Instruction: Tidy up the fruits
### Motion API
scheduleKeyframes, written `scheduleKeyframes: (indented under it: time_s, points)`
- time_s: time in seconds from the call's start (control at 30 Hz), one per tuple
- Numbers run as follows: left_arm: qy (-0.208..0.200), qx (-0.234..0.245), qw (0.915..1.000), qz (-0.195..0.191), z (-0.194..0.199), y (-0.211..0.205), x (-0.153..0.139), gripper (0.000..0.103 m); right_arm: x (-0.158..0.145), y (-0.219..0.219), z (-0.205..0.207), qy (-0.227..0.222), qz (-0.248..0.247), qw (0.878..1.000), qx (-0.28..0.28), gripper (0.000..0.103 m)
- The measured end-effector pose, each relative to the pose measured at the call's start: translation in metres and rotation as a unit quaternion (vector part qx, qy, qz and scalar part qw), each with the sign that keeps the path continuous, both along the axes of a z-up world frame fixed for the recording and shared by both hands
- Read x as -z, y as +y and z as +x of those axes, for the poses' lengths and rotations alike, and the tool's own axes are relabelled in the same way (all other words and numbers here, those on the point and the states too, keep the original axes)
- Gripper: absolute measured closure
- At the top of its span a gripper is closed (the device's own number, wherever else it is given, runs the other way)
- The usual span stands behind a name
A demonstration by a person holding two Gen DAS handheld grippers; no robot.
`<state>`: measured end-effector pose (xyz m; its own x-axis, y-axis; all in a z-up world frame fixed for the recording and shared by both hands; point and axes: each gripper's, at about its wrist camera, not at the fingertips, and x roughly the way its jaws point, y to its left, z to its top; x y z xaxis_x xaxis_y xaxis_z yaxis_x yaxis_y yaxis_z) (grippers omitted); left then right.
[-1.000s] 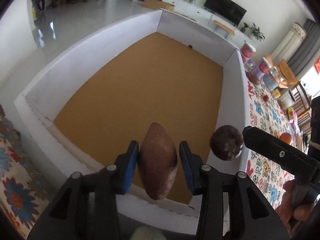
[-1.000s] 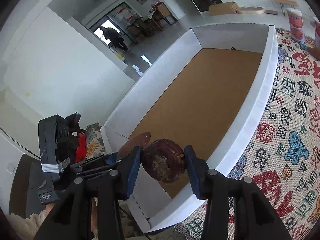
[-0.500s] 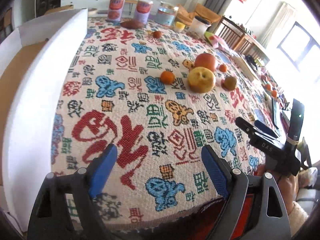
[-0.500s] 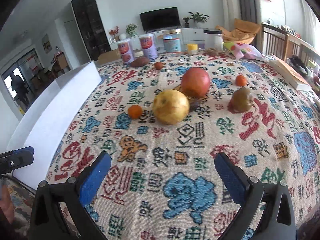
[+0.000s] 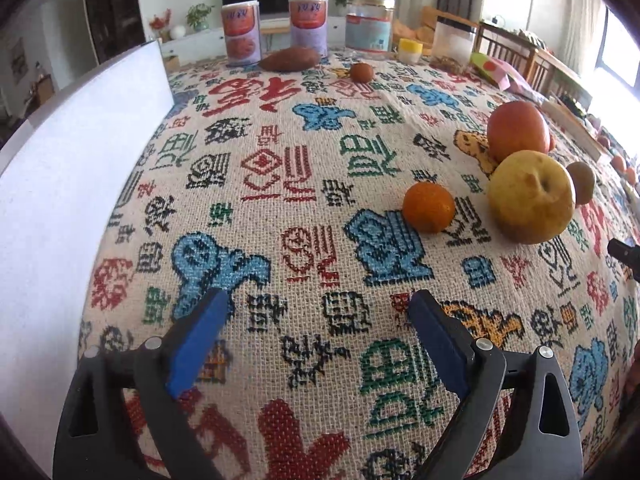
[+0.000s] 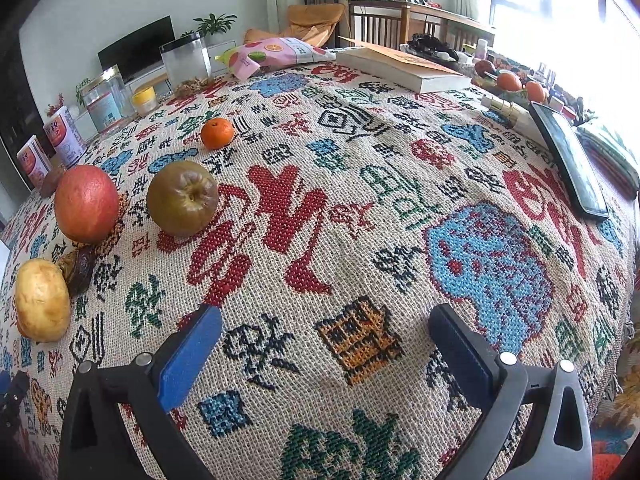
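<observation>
My left gripper (image 5: 316,316) is open and empty above the patterned tablecloth (image 5: 280,184). Ahead to its right lie a mandarin (image 5: 428,207), a yellow pear (image 5: 531,196), a red apple (image 5: 517,127) and a kiwi (image 5: 581,176). A sweet potato (image 5: 289,59) and a small brown fruit (image 5: 361,71) lie at the far side. My right gripper (image 6: 324,340) is open and empty. To its left lie a brownish-green apple (image 6: 182,197), the red apple (image 6: 85,203), the yellow pear (image 6: 41,299), a dark date (image 6: 80,266) and a mandarin (image 6: 217,133).
A white box wall (image 5: 68,168) runs along the left. Cans (image 5: 241,34) and jars (image 5: 370,27) stand at the far edge. In the right wrist view a book (image 6: 400,68), a snack bag (image 6: 272,53), a phone (image 6: 568,160) and more fruit (image 6: 510,80) lie far right.
Both grippers let go of the sweet potato and the dark fruit over the box, opened, and swung right over the tablecloth. They now sit nearer the fruits.
</observation>
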<state>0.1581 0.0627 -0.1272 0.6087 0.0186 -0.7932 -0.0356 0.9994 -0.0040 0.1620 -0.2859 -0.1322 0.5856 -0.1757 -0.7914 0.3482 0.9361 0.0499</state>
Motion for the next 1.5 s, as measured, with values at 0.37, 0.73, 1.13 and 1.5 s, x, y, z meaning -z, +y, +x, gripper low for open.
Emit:
scheduleKeyframes:
  time_s: [0.37,0.73,1.13,1.5]
  points:
    - [0.004,-0.003,1.0,0.001,0.003,0.001,0.001,0.004,0.004,0.001,0.001,0.014,-0.015,1.0,0.007,0.0]
    - [0.004,-0.004,1.0,0.001,0.003,0.0,0.001,0.004,0.004,-0.002,-0.011,0.023,-0.027,0.999,0.03,0.0]
    - [0.004,-0.004,1.0,0.001,0.003,0.0,0.001,0.004,0.004,-0.002,-0.011,0.022,-0.027,0.999,0.028,0.0]
    - [0.004,-0.004,1.0,0.0,0.003,0.001,0.001,0.003,0.004,-0.002,-0.011,0.022,-0.027,0.999,0.029,0.0]
